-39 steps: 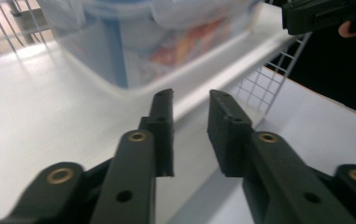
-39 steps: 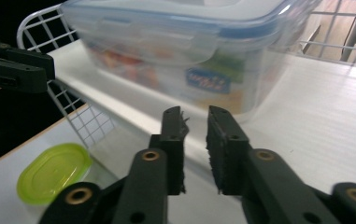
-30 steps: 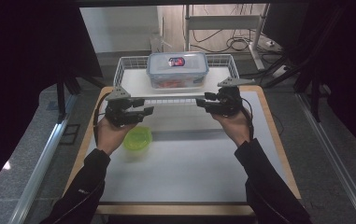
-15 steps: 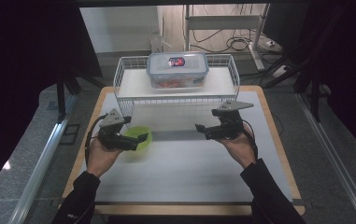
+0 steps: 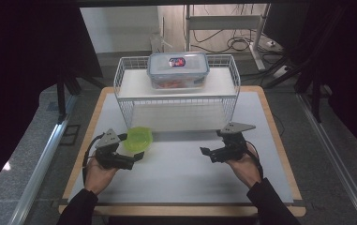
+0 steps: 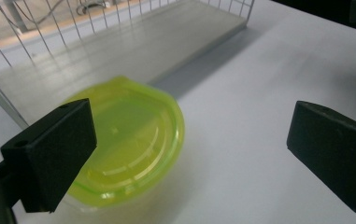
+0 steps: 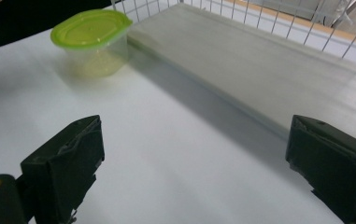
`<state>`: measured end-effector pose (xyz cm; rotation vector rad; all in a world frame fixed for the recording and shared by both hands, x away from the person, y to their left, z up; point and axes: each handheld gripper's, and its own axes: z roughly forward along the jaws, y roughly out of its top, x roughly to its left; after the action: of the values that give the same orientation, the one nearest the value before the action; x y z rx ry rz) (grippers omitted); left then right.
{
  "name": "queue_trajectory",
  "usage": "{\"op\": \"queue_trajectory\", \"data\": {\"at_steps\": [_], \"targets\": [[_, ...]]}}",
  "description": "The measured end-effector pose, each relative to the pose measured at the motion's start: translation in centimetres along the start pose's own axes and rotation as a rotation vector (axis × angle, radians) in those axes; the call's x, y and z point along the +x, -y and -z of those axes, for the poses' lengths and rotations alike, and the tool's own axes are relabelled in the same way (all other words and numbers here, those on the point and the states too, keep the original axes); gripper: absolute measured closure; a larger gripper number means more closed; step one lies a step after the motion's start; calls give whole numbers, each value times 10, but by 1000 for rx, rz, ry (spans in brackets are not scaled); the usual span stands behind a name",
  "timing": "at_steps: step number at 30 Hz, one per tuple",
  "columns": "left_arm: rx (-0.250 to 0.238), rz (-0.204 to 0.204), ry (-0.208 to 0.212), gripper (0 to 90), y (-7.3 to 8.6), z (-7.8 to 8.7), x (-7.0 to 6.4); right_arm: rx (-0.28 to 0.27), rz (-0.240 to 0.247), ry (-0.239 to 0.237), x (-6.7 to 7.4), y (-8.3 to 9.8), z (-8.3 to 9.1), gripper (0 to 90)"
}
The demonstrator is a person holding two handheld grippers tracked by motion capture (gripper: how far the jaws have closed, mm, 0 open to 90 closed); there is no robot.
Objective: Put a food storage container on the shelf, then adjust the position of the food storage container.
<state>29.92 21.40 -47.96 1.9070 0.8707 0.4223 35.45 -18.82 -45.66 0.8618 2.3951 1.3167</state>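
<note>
Both hands rested low on the near part of the white tabletop, each with its hand-held gripper aimed inward. The left hand-held gripper sat at about eight o'clock on the board, its jaws spread wide and empty; they had just been opening, and nothing lay between them. Just beyond its tips, toward twelve o'clock from it, stood the small clear tub with the lime-green lid, upright and lidded on the tabletop by the foot of the wire rack, untouched by either pad; in the left gripper view the lid loomed close behind the left jaw, which suggested this tub was the next thing to be grasped. The right hand-held gripper lay at about four o'clock, likewise wide and holding nothing, its jaws having just been opening too; from its own view the tub stood well apart at ten o'clock. Farther off, at twelve o'clock, the white wire rack carried the large clear locking box on its top shelf, seemingly set down there. Against the picture from a second before, both hands had dropped from just in front of the rack's shelf toward the person, and the green-lidded tub, then partly hidden behind the left hand, stood in plain sight.
</note>
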Motion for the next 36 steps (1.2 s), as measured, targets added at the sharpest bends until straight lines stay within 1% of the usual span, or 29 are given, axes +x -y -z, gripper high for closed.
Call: {"op": "queue_trajectory", "data": {"at_steps": [2, 4, 7, 11, 13, 16, 18, 20, 22, 25, 26, 27, 29, 30, 35, 36], "targets": [[5, 0, -2, 15, 5, 1, -2, -2, -3, -1, 2, 8, 2, 45], [10, 7, -2, 15, 9, 1, -3, 8, 2, 2, 5, 16, 3, 45], [20, 6, -4, 15, 12, 1, -5, 32, 16, 7, 8, 26, 4, 45], [45, 0, -19, 18, 14, -1, -7, 63, 33, 13, 11, 34, 3, 46], [50, 8, -18, 19, 13, -2, -7, 78, 35, 21, 10, 37, 1, 47], [62, 25, -27, 20, 12, -2, -5, 86, 21, 21, 7, 39, -1, 49], [60, 55, -23, 40, 12, -2, -1, 88, 14, 26, 5, 39, -1, 51], [58, 56, -37, 65, 11, -1, 1, 94, 6, 32, 3, 40, -2, 54], [50, 51, -50, 136, 10, 2, 5, 96, -2, 31, 2, 41, -3, 56], [33, 76, -47, 291, 9, 3, 12, 105, -6, 35, 0, 42, -4, 62], [40, 83, -45, 339, 7, 3, 14, 107, -6, 35, 0, 43, -4, 66], [50, 85, -56, 386, 6, 2, 16, 108, -7, 34, 0, 43, -5, 71], [62, 73, -89, 495, 2, 0, 19, 115, -7, 32, 0, 44, -6, 75], [65, 75, -96, 537, 0, -2, 22, 118, -6, 32, 0, 44, -6, 77], [90, 79, -118, 790, -6, -7, 40, 125, -1, 30, 1, 44, -8, 87], [94, 80, -122, 829, -7, -9, 45, 125, -1, 29, 1, 44, -9, 89]]}}
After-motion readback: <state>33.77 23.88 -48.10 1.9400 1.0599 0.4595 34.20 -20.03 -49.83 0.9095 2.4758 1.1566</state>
